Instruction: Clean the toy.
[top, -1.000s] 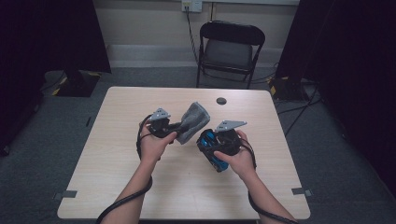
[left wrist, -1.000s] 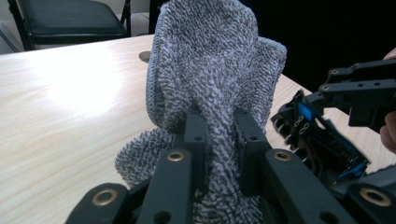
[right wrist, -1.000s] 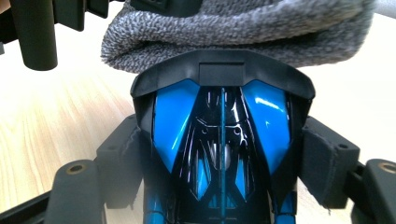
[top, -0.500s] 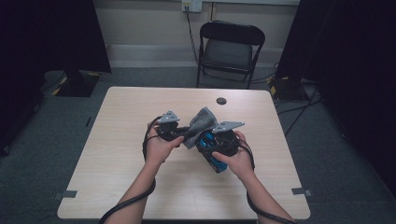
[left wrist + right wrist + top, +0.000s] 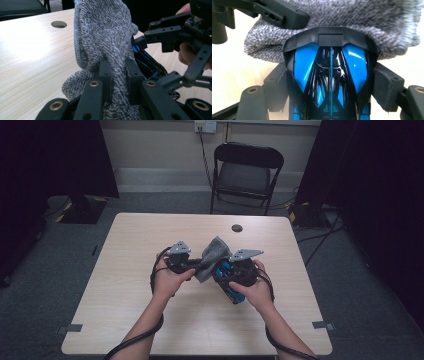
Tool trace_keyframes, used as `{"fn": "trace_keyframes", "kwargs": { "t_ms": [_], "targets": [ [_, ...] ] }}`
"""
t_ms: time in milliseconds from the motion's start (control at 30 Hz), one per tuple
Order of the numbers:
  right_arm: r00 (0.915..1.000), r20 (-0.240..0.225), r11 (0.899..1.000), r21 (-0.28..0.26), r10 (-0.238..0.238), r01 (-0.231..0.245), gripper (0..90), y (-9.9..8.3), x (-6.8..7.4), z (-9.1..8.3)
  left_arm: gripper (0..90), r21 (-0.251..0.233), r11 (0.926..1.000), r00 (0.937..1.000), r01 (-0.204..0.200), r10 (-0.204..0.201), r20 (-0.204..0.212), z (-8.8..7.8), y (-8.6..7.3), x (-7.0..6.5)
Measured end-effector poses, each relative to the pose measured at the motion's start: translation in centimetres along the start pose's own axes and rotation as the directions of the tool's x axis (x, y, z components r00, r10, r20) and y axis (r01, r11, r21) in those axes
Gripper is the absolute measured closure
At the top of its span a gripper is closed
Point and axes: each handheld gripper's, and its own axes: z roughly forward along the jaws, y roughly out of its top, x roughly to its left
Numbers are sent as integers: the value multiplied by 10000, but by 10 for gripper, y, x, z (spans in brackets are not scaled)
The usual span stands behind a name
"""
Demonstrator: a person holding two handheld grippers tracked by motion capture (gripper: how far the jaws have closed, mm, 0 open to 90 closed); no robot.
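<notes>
Work in hand: wiping a blue and black toy car with a grey cloth, both held up above the counter.
Left gripper: its fingers pinch a bunched fold of the cloth, pressed nearly together with only the fabric between them.
Right gripper: its fingers stand wide and clamp the toy car by its two flanks, nose pointing away from the hand.
Where the cloth is: draped against the front end of the car, between the two grippers, rising in a loose peak in the high view; none of it appears to rest on the counter.
Where the car is: in the right gripper, tilted, clear of the counter, its front edge touching the cloth.
How the cloth will handle: soft, light terry-like knit; it folds and sags freely, so a grip on a gathered wad holds better than one on a single edge. It likely grips well on the pads.
How the car will handle: hard, glossy shell, probably light and rather slippery; thin trim could be fragile, so firm but moderate pressure on the sides seems wise.
Risk: the car twisting between the pads if the wiping push comes off-centre.
Also on the counter: a round cable hole near the far edge.
</notes>
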Motion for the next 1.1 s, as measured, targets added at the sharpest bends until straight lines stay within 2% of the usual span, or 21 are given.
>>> {"fn": "trace_keyframes", "kwargs": {
  "t_ms": [633,833,1100],
  "targets": [
    [9989,349,9993,-211,316,-309,256,2,-10,-7,787,-40,9999,9998,-110,111,191,-15,-7,-2],
    [9986,458,9995,-182,274,-266,256,3,-11,-8,787,-39,10000,9993,-81,83,357,-18,-9,-4],
    [9979,562,9993,-200,337,-326,256,4,-14,-8,787,31,9999,9993,-119,118,358,-28,-12,-2]
  ]
}}
